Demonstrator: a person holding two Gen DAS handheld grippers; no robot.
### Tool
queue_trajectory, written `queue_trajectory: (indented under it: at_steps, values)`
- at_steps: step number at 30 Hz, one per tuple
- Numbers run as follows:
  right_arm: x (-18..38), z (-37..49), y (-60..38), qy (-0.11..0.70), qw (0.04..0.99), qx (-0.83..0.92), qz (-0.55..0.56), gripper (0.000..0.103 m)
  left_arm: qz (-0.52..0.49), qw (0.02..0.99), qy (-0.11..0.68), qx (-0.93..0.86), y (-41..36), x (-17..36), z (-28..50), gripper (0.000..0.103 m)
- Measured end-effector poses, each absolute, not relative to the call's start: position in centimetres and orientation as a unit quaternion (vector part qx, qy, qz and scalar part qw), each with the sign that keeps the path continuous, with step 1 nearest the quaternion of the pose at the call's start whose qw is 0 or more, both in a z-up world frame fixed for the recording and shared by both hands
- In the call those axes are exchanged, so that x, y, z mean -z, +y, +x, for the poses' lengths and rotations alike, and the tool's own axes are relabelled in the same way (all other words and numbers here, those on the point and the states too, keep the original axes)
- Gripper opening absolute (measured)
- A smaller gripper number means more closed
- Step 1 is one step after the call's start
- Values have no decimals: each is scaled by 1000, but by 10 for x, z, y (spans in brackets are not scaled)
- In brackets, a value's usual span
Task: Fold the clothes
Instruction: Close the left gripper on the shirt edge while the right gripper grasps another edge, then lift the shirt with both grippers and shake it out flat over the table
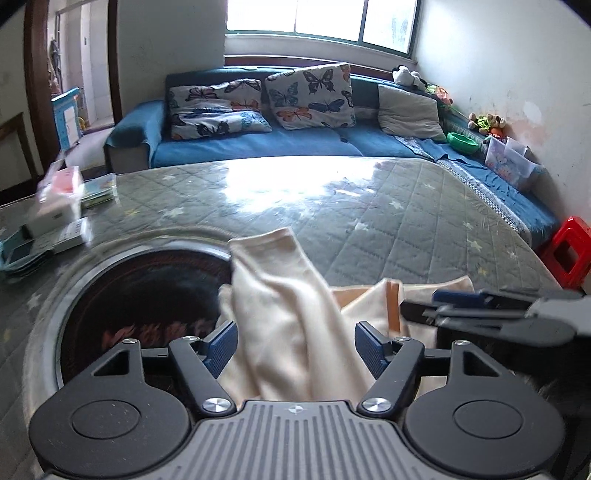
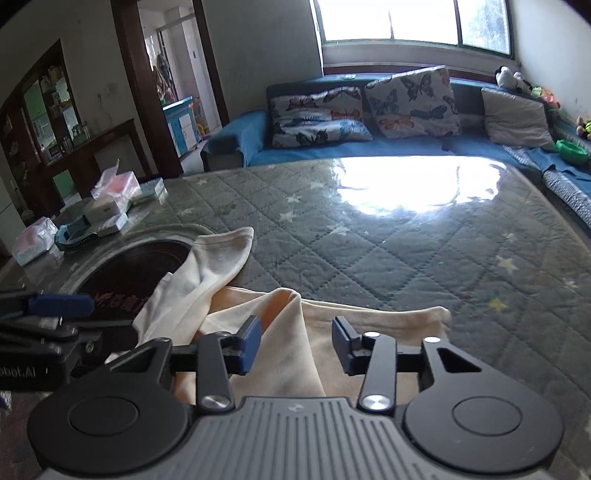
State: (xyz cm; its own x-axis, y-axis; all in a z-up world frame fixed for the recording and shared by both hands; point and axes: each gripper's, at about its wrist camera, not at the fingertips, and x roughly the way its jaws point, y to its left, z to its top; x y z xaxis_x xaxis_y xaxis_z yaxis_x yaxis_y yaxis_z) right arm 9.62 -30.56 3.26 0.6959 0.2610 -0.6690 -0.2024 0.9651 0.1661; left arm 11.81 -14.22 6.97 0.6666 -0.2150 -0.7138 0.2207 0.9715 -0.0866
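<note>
My left claw (image 1: 296, 345) is spread, blue pads (image 1: 221, 345) standing clear on either side of a raised fold of the cream garment (image 1: 291, 325); nothing is pinched; my right claw (image 2: 295, 341) is narrower but also apart, a peaked fold of the same garment (image 2: 288, 325) rising between its pads without either pressing it. The garment lies bunched on the near edge of the quilted table (image 1: 388, 206), one sleeve (image 2: 218, 254) stretched away to the left, its cuff partly over the dark round inset (image 1: 147, 291) in the tabletop. Further left on the table sit boxes (image 2: 107, 214) and tissue packs (image 2: 35, 240); beyond the table runs a blue sofa (image 1: 258, 144) with butterfly cushions (image 1: 310, 96) and a grey cushion (image 1: 410, 107); a red stool (image 1: 570, 251) stands at the right; behind all is a bright window (image 1: 321, 18).
</note>
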Motion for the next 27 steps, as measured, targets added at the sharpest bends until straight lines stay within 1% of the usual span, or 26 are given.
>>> queue_trajectory:
  at_steps: [2,3,6,7,8,9,10,11,12,13,14,20,27]
  values:
    - [-26,106,-304,378,916,-128,42,39,9,910,396,122,-148,-66,131,72]
    - [-24,109,-304,380,915,-130,44,34,9,907,402,124,-151,-63,137,70]
    - [-17,116,-304,390,909,-138,50,28,7,898,422,129,-157,-54,154,66]
    - [-15,117,-304,392,908,-140,51,25,5,894,429,129,-158,-50,159,60]
    - [-14,118,-305,393,907,-142,53,23,3,892,433,130,-160,-47,161,54]
    - [-13,118,-306,393,907,-143,57,15,5,890,437,133,-161,-44,163,50]
    - [-12,118,-307,393,906,-144,60,11,6,888,440,136,-162,-42,165,40]
    - [-11,117,-308,393,906,-145,62,10,6,886,442,138,-162,-40,166,31]
    - [-12,116,-310,391,907,-145,63,8,5,885,445,140,-162,-38,167,25]
    - [-13,115,-311,388,908,-144,65,6,3,884,446,141,-162,-38,167,14]
    - [-15,113,-312,385,909,-145,66,6,2,885,443,140,-161,-38,167,9]
    - [-34,96,-319,353,924,-134,67,5,-13,902,415,121,-143,-53,152,5]
    - [-60,54,-348,309,943,-94,76,4,-48,919,383,81,-96,-73,110,5]
